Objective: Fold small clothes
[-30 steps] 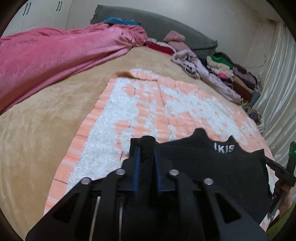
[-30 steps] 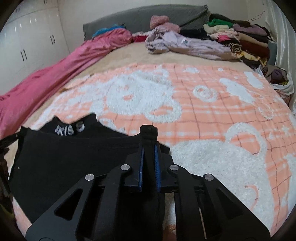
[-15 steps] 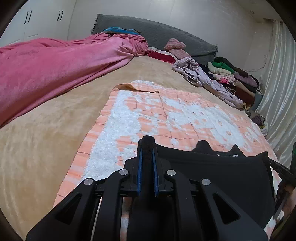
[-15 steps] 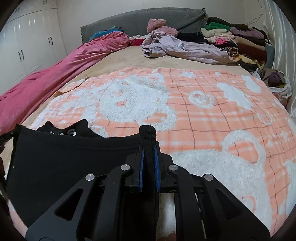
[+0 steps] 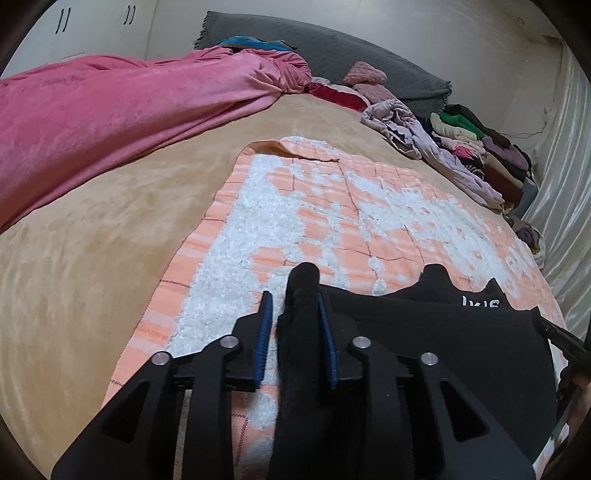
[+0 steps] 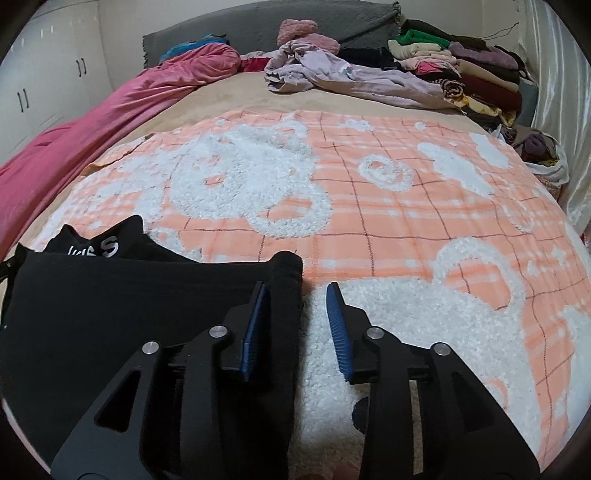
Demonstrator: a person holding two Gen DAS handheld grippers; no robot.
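The black garment (image 6: 110, 302) lay on the orange-and-white plaid blanket (image 6: 369, 206) spread over the bed (image 5: 92, 258), its near half folded over so that white lettering showed on the layer behind. The step in hand looked like the end of a fold: both edges had been set down and let go.

The left gripper (image 5: 293, 325) had its jaws parted. A rolled corner of the black cloth stood between the blue pads (image 5: 264, 332), leaning against the right-hand one, but the gap on the left showed that nothing was pinched. The right gripper (image 6: 297, 325) had its jaws spread wider; the garment's other corner rested against the left pad (image 6: 255, 332), and bare white fleece filled the rest of the gap.

The next move likely called for drawing both grippers back without dragging the loose corners, then taking a fresh hold along one side edge for the second fold. The fleecy blanket could catch the cloth and spoil the crease. A pile of other clothes (image 6: 461, 66) waited near the headboard (image 6: 258, 22).
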